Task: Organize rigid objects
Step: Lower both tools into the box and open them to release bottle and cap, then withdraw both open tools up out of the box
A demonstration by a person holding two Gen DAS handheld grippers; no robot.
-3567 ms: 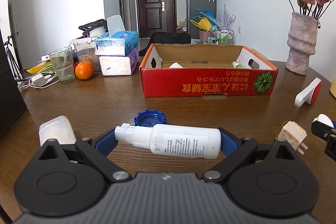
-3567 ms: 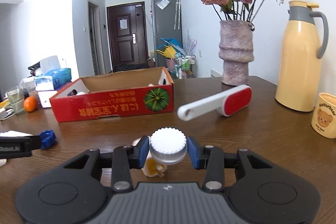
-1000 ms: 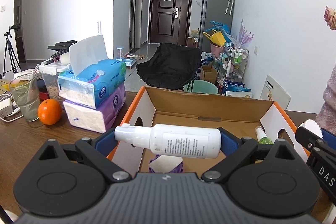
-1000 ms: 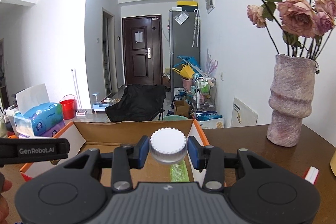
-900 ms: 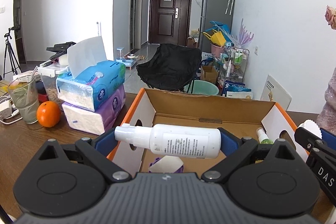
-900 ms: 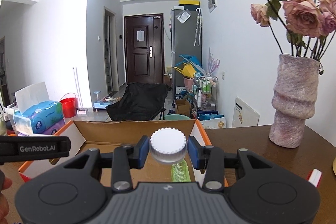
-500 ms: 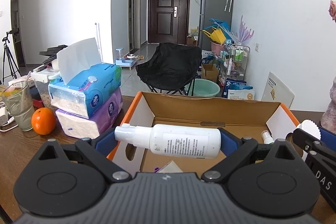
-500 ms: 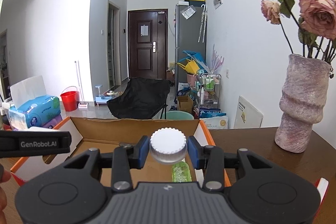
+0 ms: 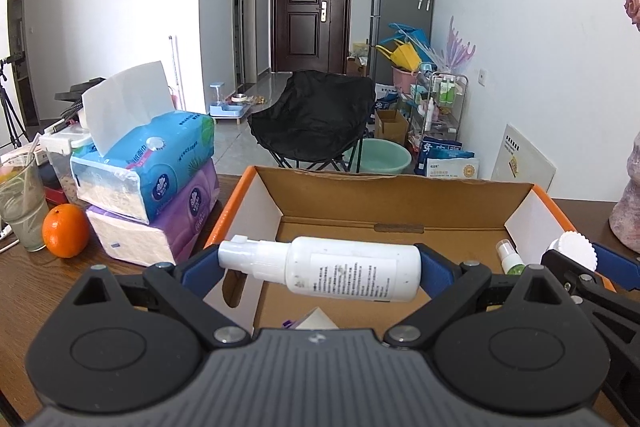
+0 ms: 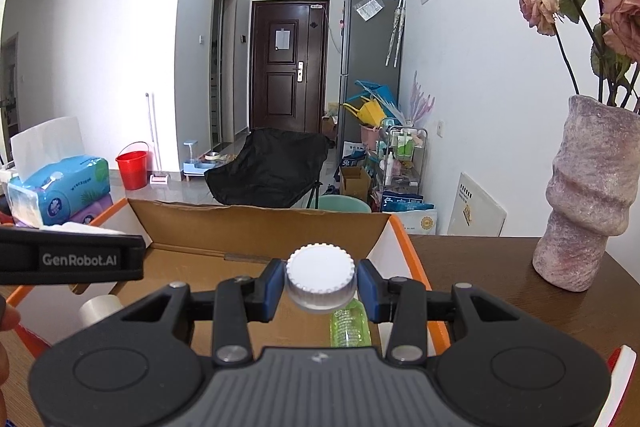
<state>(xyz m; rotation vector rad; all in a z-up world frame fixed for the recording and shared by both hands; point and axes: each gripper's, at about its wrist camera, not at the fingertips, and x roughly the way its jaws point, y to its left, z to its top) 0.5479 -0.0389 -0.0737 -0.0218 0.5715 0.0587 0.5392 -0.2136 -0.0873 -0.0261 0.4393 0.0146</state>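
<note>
My left gripper [image 9: 320, 269] is shut on a white spray bottle [image 9: 320, 269], held sideways above the open cardboard box [image 9: 396, 199] with orange edges. My right gripper [image 10: 321, 287] is shut on a white ridged cap [image 10: 321, 283] over the same box [image 10: 260, 227]; it also shows at the right of the left wrist view [image 9: 576, 247]. Inside the box lie a small green bottle [image 10: 350, 327], a white roll [image 10: 100, 309] and a purple-and-white item [image 9: 312, 321].
Stacked tissue packs [image 9: 148, 163], an orange [image 9: 66, 231] and a glass [image 9: 20, 203] stand left of the box on the brown table [image 9: 40, 291]. A pink vase [image 10: 588, 195] with dried roses stands at the right. A red-and-white item [image 10: 622, 367] lies at the right edge.
Both grippers have moved forward over the box with their objects still held; the box sits lower and closer in both views.
</note>
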